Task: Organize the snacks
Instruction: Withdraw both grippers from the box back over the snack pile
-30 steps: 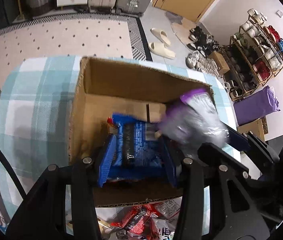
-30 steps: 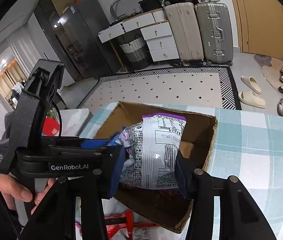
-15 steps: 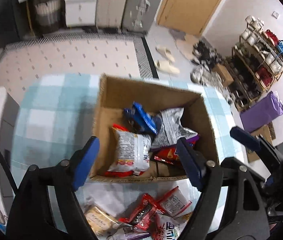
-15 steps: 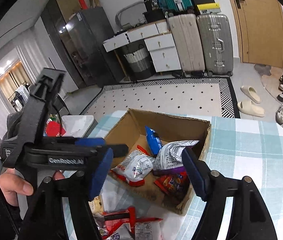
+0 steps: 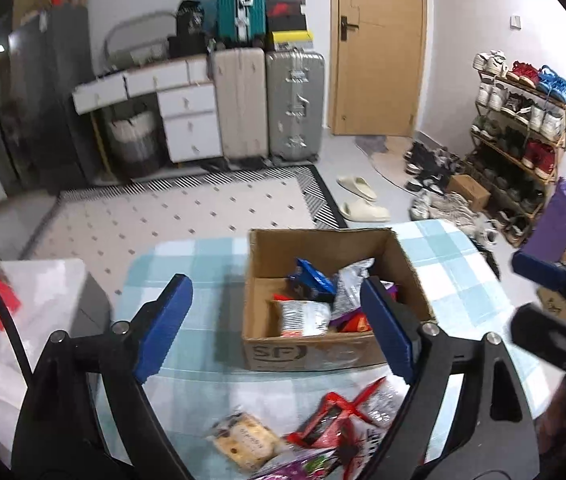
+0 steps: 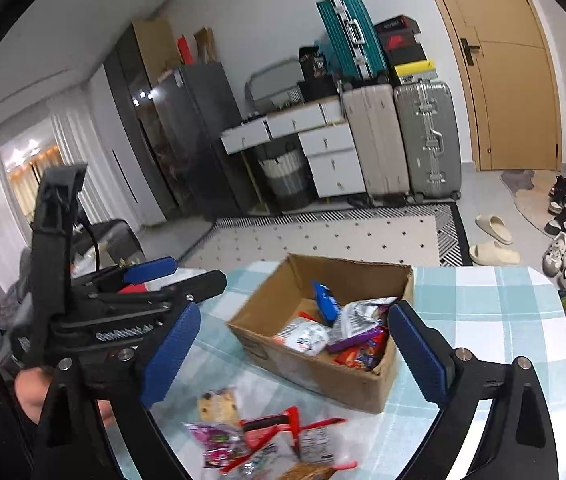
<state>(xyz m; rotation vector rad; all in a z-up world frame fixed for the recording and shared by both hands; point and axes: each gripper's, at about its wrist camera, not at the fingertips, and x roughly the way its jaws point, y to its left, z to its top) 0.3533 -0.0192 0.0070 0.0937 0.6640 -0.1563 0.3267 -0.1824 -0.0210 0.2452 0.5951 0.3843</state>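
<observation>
Left gripper [image 5: 277,326]: jaws opening, nothing between the pads, hanging above the near edge of the worktop [image 5: 187,264]. Right gripper [image 6: 293,354]: jaws opening wide, likewise empty. Both point down toward centre frame, likely ready for another pickup. Cardboard box [image 5: 307,350], centre frame, open top, already holds several packets, including a silver bag [image 6: 363,314]. Loose snack packets [image 6: 267,444] lie in a heap at lower centre, just in front of the box, not yet sorted.
</observation>
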